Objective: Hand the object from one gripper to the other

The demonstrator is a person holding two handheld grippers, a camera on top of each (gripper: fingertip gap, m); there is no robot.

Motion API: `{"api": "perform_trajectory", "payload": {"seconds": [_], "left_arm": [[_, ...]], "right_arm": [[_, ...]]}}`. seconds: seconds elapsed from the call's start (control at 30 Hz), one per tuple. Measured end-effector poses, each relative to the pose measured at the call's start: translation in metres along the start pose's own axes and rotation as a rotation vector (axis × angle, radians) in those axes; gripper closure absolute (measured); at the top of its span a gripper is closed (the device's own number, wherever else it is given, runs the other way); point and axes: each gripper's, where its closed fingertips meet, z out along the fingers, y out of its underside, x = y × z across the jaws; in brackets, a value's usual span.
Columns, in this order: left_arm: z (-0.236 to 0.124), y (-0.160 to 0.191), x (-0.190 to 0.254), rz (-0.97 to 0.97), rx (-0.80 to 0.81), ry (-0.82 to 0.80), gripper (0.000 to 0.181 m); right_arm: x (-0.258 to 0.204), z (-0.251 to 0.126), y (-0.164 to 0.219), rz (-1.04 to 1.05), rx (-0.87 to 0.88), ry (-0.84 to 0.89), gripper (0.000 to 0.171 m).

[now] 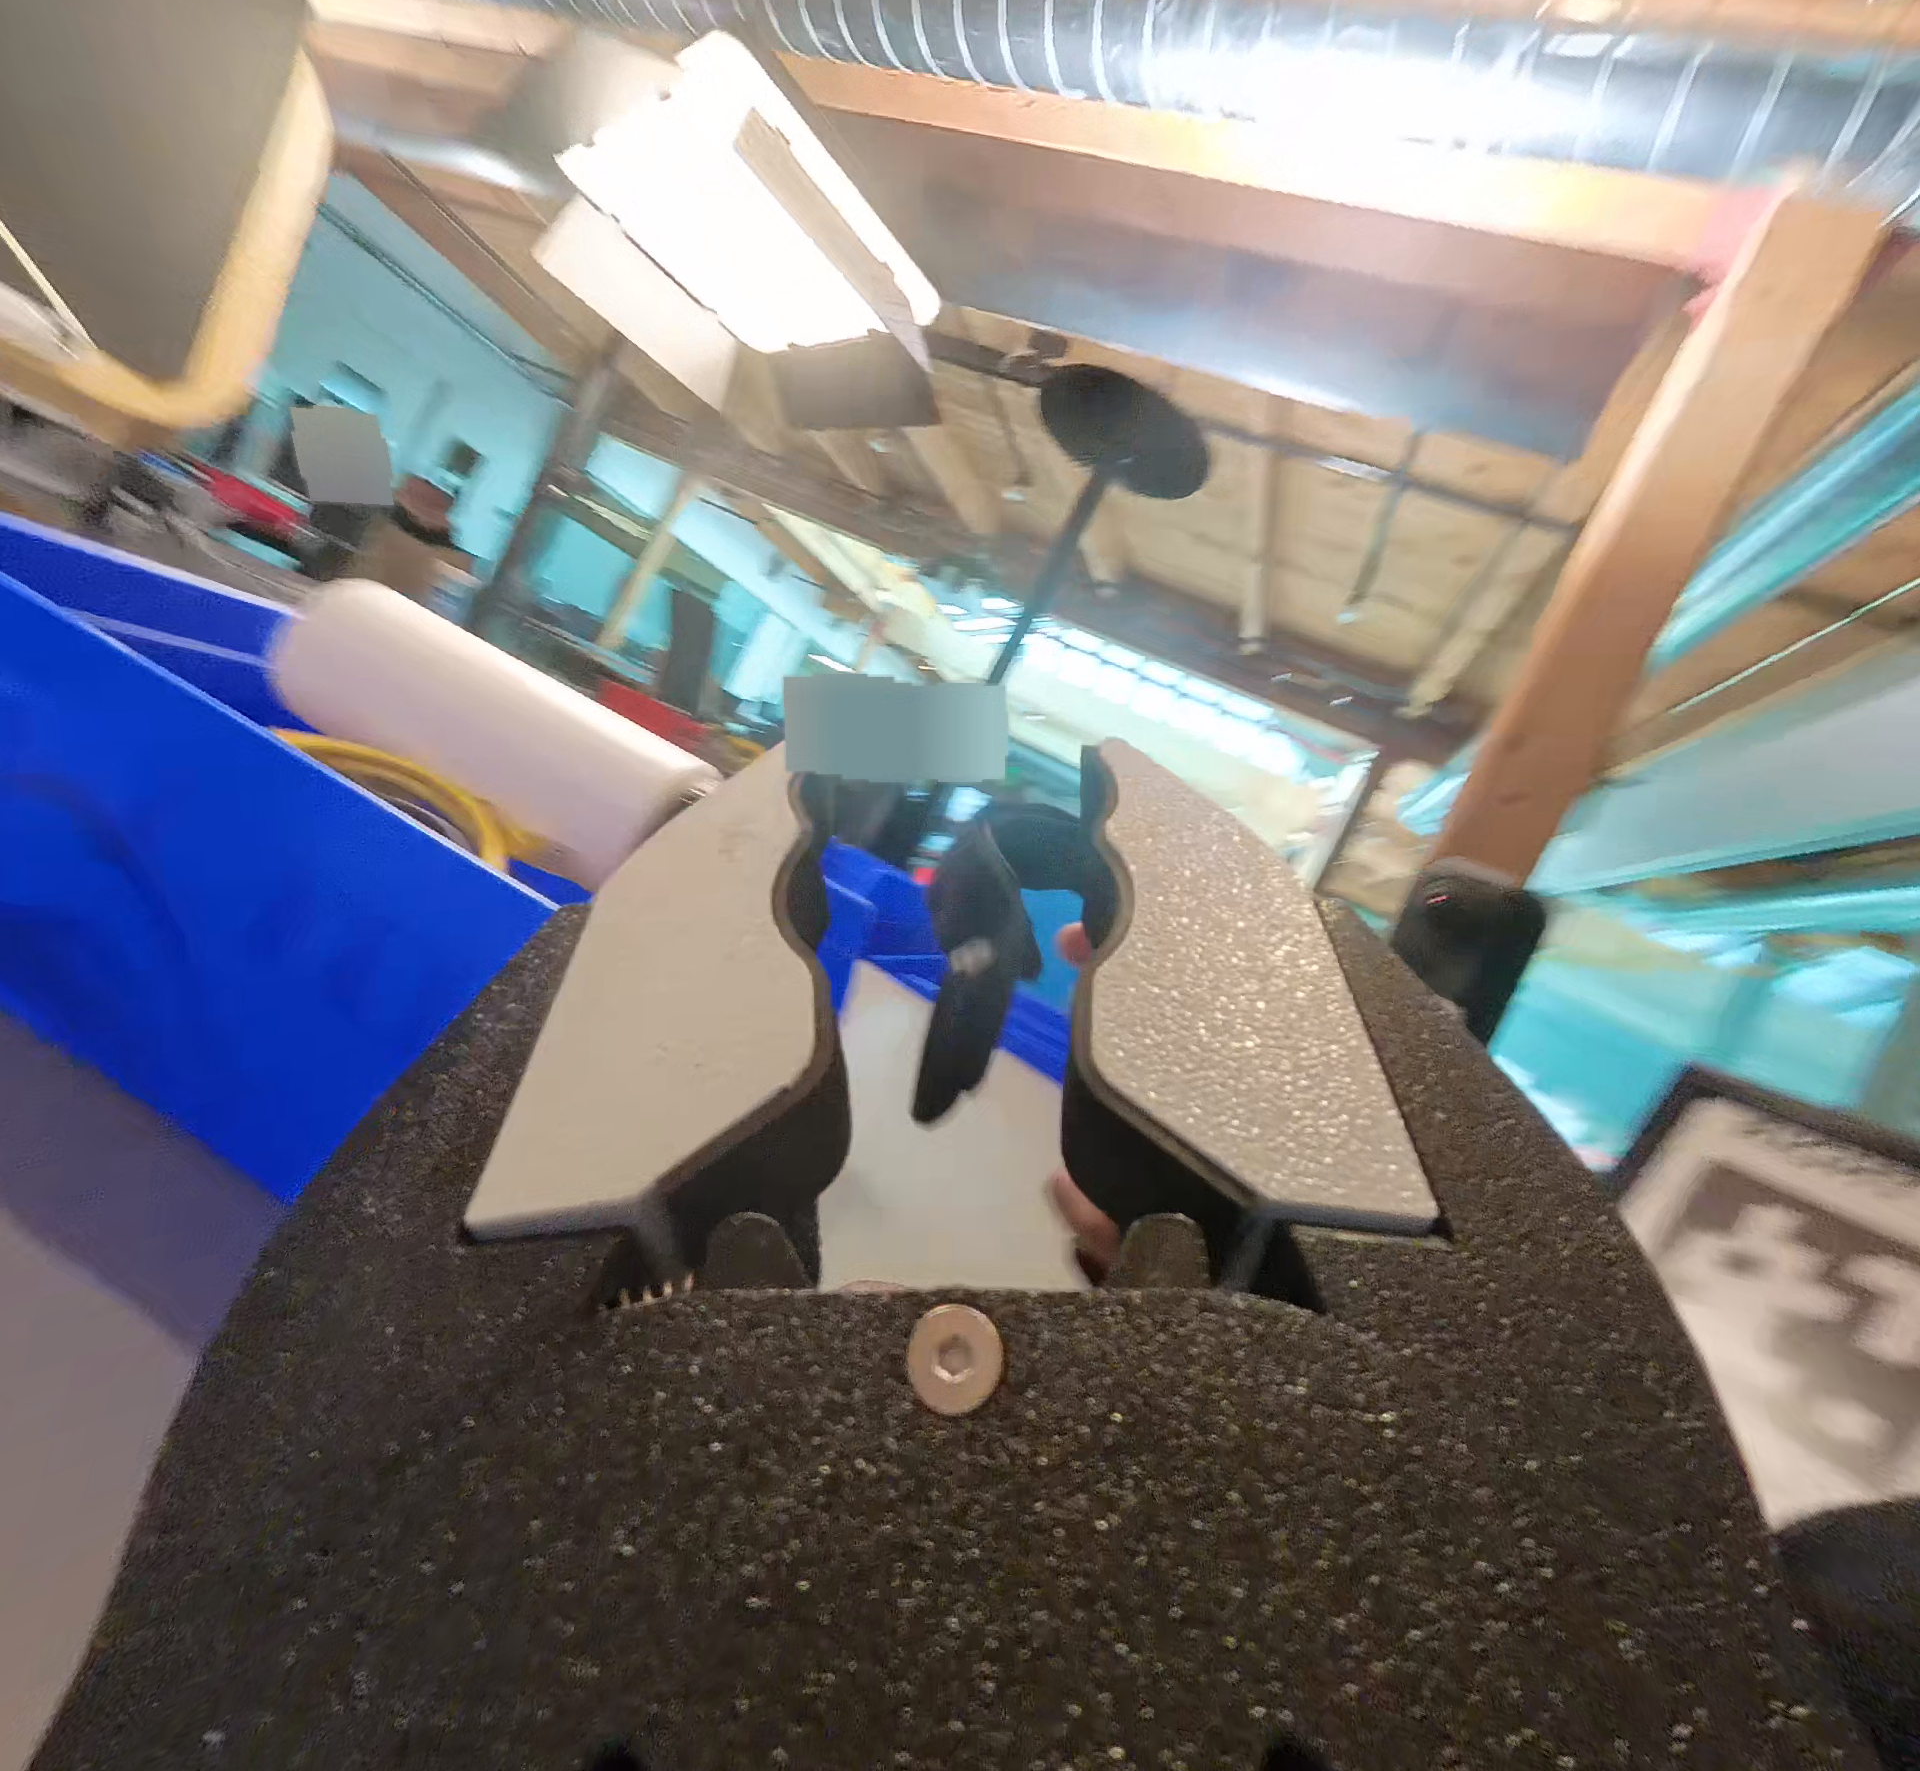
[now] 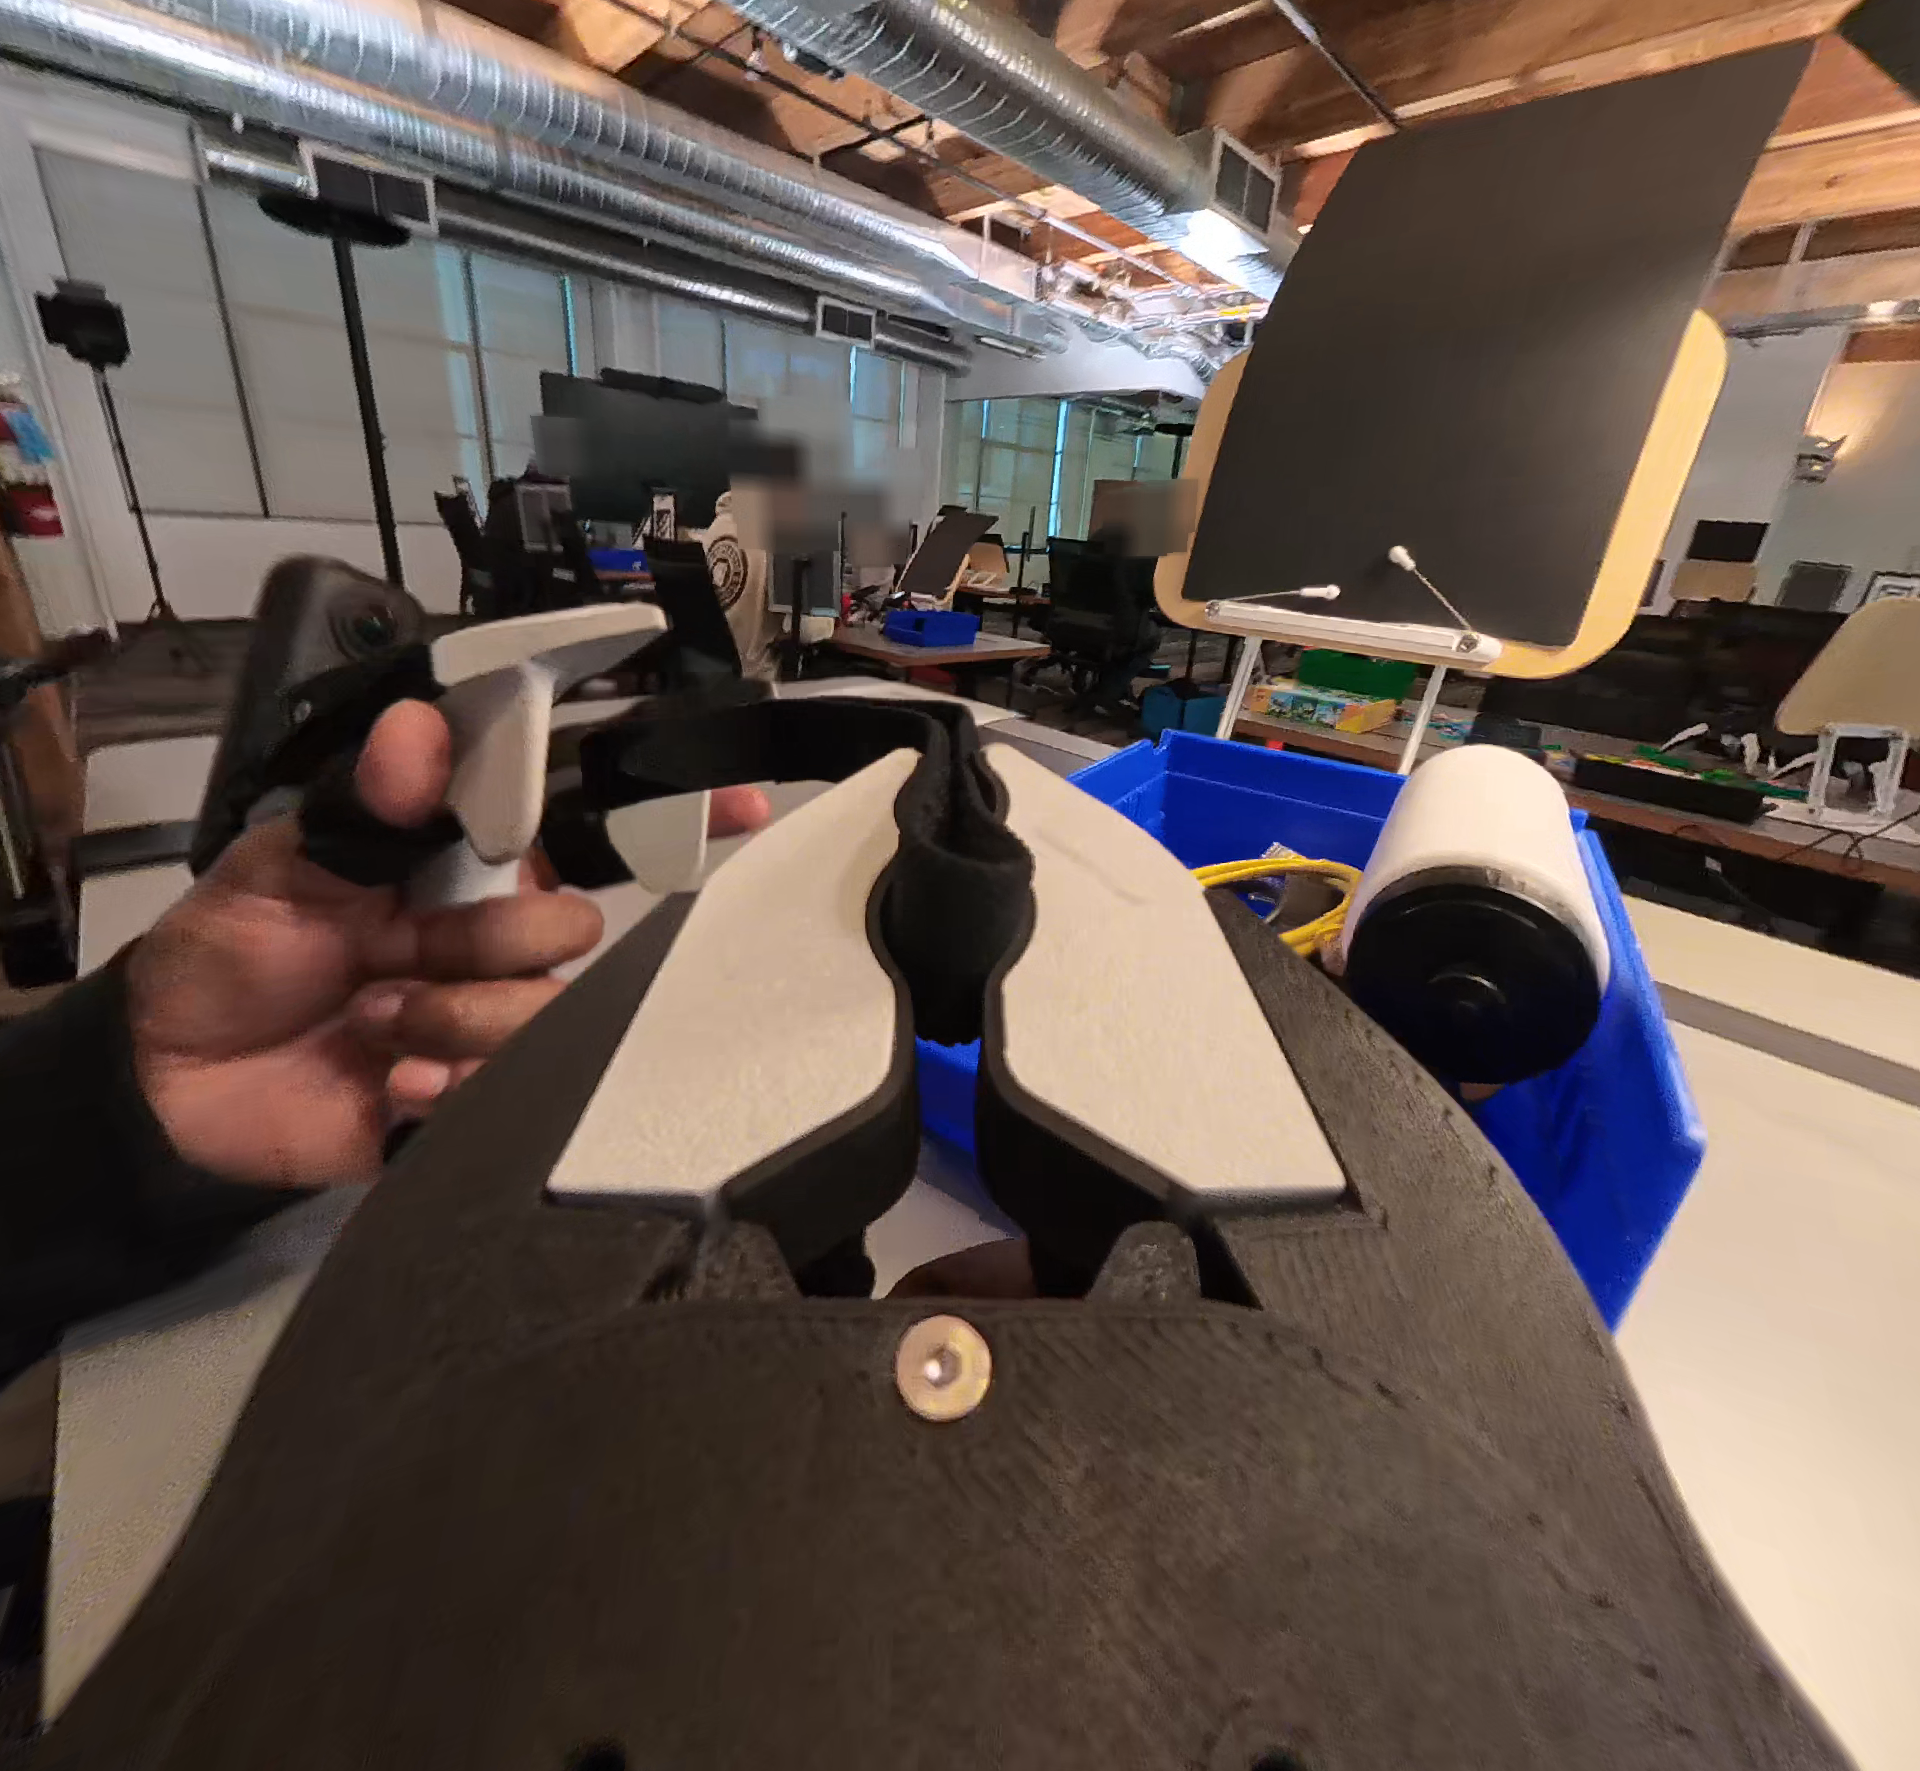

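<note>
Your right gripper (image 2: 951, 786) has its fingers pinching a black strap (image 2: 961, 900), bunched between them, with the rest of the strap looping away to the left toward your left gripper (image 2: 582, 734). In the left wrist view, the left gripper's (image 1: 940, 786) fingers stand spread, and the strap (image 1: 977, 973) hangs in the gap between them without being clamped. So the handover looks to be at its middle: one side holds, the other is placed to receive. Next, you would need to close the left fingers on the strap before the right ones let go. The blue bin (image 2: 1226, 786) sits behind on the tabletop (image 2: 1766, 1202).
</note>
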Motion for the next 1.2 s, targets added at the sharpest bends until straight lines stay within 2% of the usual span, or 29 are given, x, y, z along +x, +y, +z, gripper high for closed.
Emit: {"api": "perform_trajectory", "payload": {"seconds": [0.13, 0.23, 0.3, 0.37, 0.53, 0.63, 0.73, 0.83, 0.93, 1.03, 1.1, 1.2], "left_arm": [[-0.001, -0.007, 0.013, 0.435, -0.033, -0.077, 0.13], [0.005, 0.025, 0.029, 0.728, -0.209, -0.01, 0.13], [0.005, 0.058, 0.034, 0.797, -0.386, 0.069, 0.132], [0.002, 0.079, 0.034, 0.84, -0.498, 0.11, 0.138], [-0.006, 0.11, 0.032, 0.842, -0.665, 0.171, 0.146], [-0.01, 0.119, 0.032, 0.866, -0.711, 0.195, 0.167], [-0.009, 0.111, 0.033, 0.768, -0.688, 0.182, 0.175], [-0.002, 0.074, 0.028, 0.558, -0.517, 0.12, 0.175], [-0.002, 0.033, 0.03, 0.34, -0.3, 0.147, 0.175], [-0.004, 0.018, 0.038, 0.225, -0.2, 0.215, 0.174], [-0.004, 0.017, 0.039, 0.177, -0.192, 0.237, 0.174], [-0.004, 0.014, 0.034, 0.047, -0.173, 0.246, 0.175]], "right_arm": [[0.002, -0.011, 0.0, -0.105, -0.123, -0.113, 0.165], [-0.002, -0.019, 0.01, -0.17, -0.236, -0.184, 0.165], [-0.009, -0.023, 0.02, -0.238, -0.308, -0.229, 0.165], [-0.016, -0.026, 0.031, -0.318, -0.367, -0.27, 0.165], [-0.044, -0.033, 0.048, -0.401, -0.443, -0.403, 0.165], [-0.056, -0.034, 0.051, -0.438, -0.443, -0.447, 0.164], [-0.05, -0.026, 0.045, -0.415, -0.406, -0.379, 0.151], [-0.044, -0.019, 0.035, -0.278, -0.355, -0.325, 0.138], [-0.047, -0.016, 0.037, -0.144, -0.357, -0.355, 0.134], [-0.065, -0.014, 0.051, -0.057, -0.398, -0.455, 0.13], [-0.069, -0.009, 0.054, -0.134, -0.365, -0.446, 0.13], [-0.073, -0.009, 0.054, -0.456, -0.272, -0.405, 0.131]]}}
